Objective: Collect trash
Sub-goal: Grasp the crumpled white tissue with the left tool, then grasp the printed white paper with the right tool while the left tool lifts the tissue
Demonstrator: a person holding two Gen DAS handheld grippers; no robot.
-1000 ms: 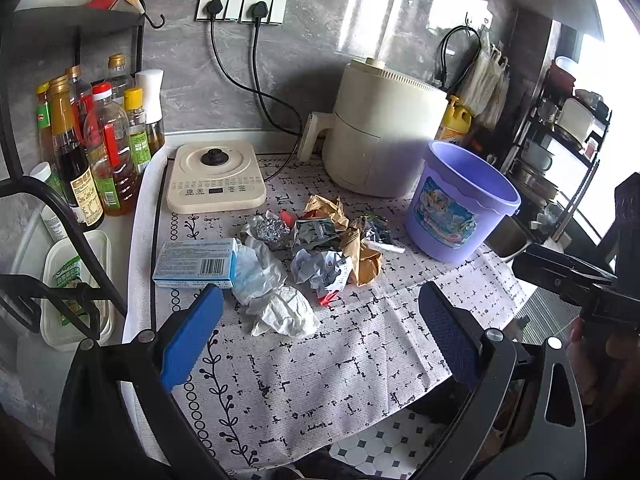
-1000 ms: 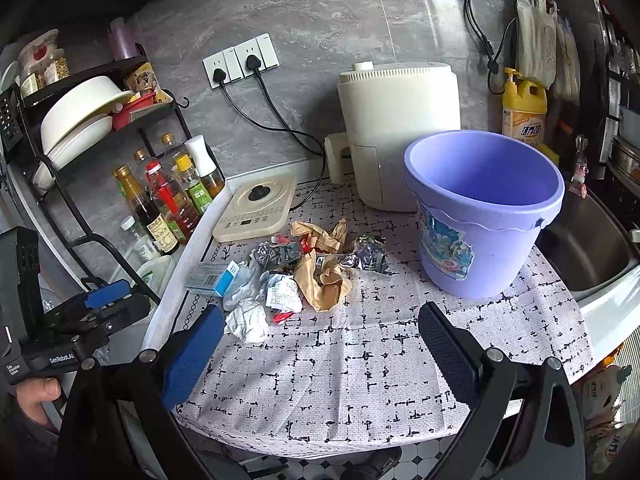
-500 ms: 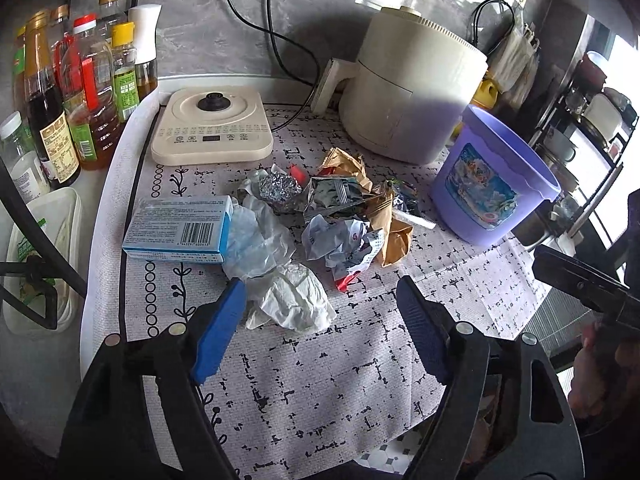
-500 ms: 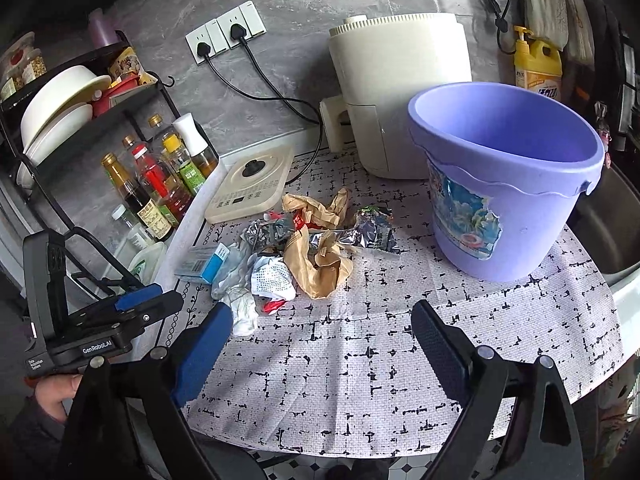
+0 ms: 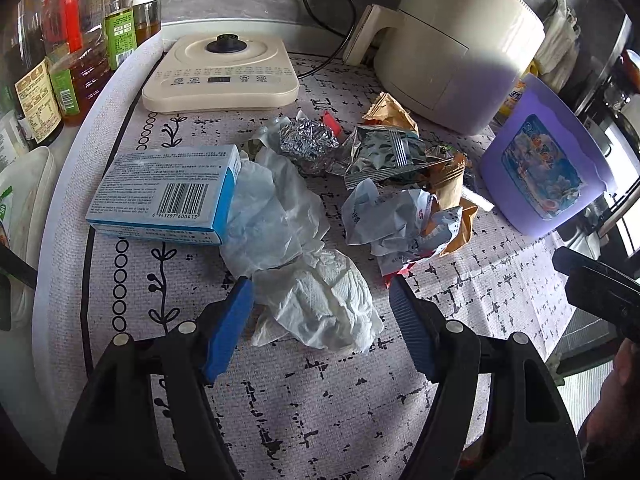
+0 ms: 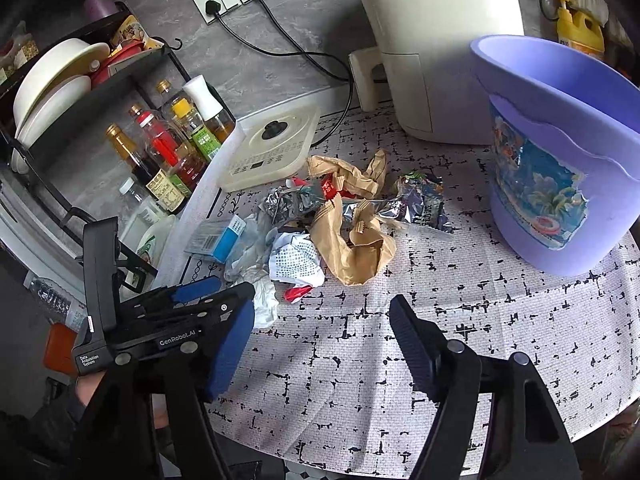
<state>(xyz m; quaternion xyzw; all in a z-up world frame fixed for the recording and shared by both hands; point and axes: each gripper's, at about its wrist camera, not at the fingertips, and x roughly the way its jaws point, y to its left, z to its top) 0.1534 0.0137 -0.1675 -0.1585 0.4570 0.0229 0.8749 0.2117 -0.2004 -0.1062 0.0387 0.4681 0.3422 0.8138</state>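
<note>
On worktop point(image 5: 340, 420), white tissue point(image 5: 320, 304) sits btw spread jaws of left gripper point(image 5: 320, 312). Light, soft, squashy; pinch fat middle. Right gripper point(image 6: 320, 340) jaws spread, nothing held. Bucket point(image 6: 560, 168) near.

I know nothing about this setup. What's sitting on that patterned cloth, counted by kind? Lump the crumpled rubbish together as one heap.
Cream kitchen appliances: 2 (induction cooker, air fryer)
Purple bucket: 1
Blue box: 1
Heap of crumpled rubbish: 1
Total: 5
</note>
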